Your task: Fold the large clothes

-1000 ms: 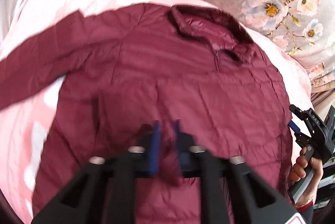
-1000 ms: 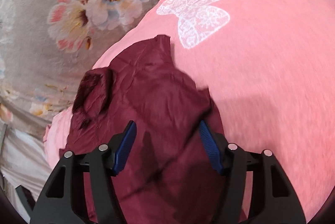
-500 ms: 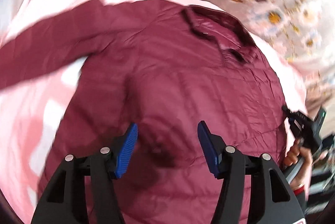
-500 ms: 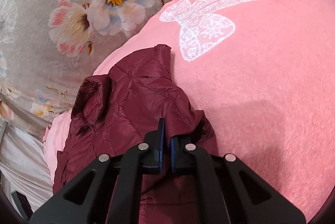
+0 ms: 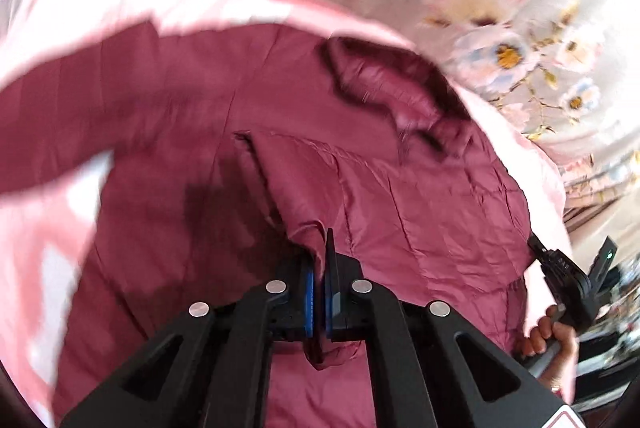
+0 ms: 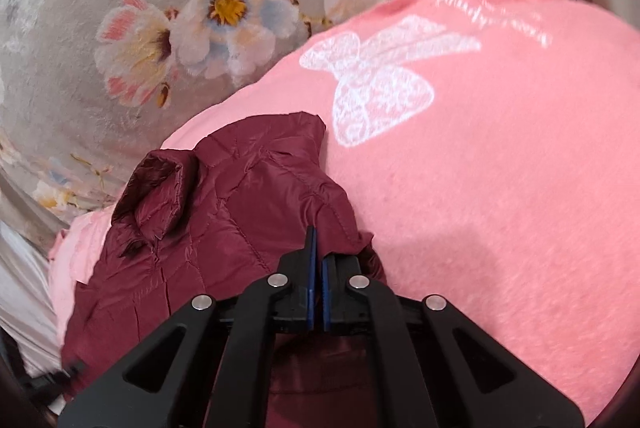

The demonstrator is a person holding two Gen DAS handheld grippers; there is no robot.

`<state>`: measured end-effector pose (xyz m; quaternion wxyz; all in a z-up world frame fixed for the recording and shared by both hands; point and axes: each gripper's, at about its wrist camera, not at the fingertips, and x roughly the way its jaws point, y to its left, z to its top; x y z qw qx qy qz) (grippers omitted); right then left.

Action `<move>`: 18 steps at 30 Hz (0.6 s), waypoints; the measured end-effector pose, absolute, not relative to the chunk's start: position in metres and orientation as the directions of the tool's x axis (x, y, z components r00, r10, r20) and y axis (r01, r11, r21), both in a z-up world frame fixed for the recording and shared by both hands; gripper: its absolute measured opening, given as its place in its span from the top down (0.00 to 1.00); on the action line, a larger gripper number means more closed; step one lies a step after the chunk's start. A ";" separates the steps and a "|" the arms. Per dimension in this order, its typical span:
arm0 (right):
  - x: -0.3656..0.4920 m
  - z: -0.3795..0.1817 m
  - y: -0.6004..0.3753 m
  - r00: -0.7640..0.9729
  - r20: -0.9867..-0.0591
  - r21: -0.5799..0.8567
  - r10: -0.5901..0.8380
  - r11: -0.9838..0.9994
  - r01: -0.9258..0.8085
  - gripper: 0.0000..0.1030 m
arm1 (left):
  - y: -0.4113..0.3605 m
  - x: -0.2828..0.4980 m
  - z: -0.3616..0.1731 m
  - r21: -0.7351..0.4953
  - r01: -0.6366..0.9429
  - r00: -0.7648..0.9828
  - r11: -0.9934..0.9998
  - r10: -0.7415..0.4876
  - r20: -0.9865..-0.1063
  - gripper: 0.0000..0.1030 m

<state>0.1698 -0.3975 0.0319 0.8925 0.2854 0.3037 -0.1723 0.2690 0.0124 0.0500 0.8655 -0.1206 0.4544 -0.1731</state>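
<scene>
A maroon quilted jacket (image 5: 400,212) lies front up on a pink blanket (image 5: 48,228), collar (image 5: 384,84) at the far end, one sleeve (image 5: 80,108) stretched out to the left. My left gripper (image 5: 319,268) is shut on a fold of the jacket's fabric and lifts it. In the right wrist view my right gripper (image 6: 316,268) is shut on the jacket (image 6: 224,212) at its right side, near the collar (image 6: 156,188). The right gripper with the hand on it also shows at the right edge of the left wrist view (image 5: 560,276).
The pink blanket with a white bow print (image 6: 376,76) covers the surface to the right of the jacket. A grey floral cloth (image 6: 152,28) lies beyond the blanket. Dark objects (image 5: 608,356) sit at the far right edge in the left wrist view.
My left gripper opened half a second ago and has now shut again on a jacket fold, lifting it. My right gripper, open a second ago, shut on the jacket and still holds it.
</scene>
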 end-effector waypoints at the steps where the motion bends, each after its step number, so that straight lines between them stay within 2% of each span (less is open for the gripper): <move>1: 0.170 0.032 -0.395 0.747 -0.647 0.377 -0.149 0.789 0.485 1.00 | 0.010 0.271 0.053 -0.345 0.203 0.536 0.916 -0.399 -0.744 0.99; 7: 0.184 0.012 -0.389 0.664 -0.723 0.263 -0.193 0.811 0.523 1.00 | 0.001 0.300 0.008 -0.246 0.195 0.481 0.950 -0.311 -0.820 0.99; 12: 0.198 0.007 -0.382 0.605 -0.766 0.166 -0.217 0.842 0.513 0.99 | 0.000 0.299 -0.009 -0.200 0.208 0.514 0.957 -0.281 -0.811 0.92; 14: 0.196 0.011 -0.381 0.595 -0.774 0.146 -0.219 0.851 0.504 0.95 | 0.000 0.298 -0.006 -0.173 0.207 0.521 0.963 -0.258 -0.814 0.88; 17: 0.179 0.026 -0.384 0.605 -0.770 0.182 -0.201 0.840 0.511 0.89 | 0.011 0.288 0.013 -0.116 0.200 0.547 0.973 -0.209 -0.811 0.79; 18: 0.171 0.036 -0.383 0.617 -0.757 0.181 -0.216 0.838 0.515 0.89 | 0.016 0.284 0.019 -0.096 0.192 0.565 0.977 -0.190 -0.803 0.68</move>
